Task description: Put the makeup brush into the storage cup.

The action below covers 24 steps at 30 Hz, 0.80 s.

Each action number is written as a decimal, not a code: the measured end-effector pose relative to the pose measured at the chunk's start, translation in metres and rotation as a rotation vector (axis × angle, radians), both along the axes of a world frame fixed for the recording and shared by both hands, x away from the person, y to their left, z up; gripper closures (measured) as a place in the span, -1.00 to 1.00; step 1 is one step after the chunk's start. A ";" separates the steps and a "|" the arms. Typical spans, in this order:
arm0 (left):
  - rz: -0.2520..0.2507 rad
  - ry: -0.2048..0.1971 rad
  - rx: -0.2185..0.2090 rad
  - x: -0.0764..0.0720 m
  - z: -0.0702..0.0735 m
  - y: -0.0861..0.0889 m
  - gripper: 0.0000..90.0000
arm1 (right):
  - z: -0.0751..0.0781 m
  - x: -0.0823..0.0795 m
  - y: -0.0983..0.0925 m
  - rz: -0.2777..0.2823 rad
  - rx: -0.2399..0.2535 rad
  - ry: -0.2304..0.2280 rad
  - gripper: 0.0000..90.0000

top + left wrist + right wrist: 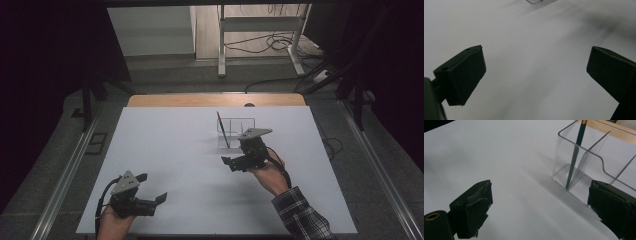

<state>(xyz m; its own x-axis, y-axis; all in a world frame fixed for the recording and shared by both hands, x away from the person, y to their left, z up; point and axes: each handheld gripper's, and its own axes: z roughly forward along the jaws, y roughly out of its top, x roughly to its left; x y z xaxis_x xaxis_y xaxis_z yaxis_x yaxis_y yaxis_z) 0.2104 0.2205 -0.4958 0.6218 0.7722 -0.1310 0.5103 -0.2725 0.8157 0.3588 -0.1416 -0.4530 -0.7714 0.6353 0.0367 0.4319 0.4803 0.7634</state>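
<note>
Clear plastic holder [236, 131] — divided into compartments, standing toward the far middle of the white table [175, 165]. Pencil [575, 153] — leaning tilted in one end compartment, tip on its floor. Right gripper [231, 163] — just beside the holder, jaws wide, empty. Left gripper [152, 189] — near edge, well apart, jaws wide, empty.

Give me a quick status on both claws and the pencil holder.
Left claw open, empty. Right claw open beside the clear holder. Pencil leaning inside it. Nothing in the way.
</note>
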 end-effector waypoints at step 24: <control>-0.001 -0.003 0.004 0.000 0.000 0.000 -0.94 | -0.003 -0.023 -0.009 0.022 -0.028 -0.001 -0.89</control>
<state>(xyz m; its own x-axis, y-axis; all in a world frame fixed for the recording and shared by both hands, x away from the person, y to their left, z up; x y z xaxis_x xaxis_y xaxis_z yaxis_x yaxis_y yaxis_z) 0.2106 0.2202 -0.4953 0.6229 0.7721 -0.1261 0.5076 -0.2762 0.8161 0.3353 -0.1501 -0.4556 -0.7850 0.6193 0.0184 0.4204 0.5107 0.7500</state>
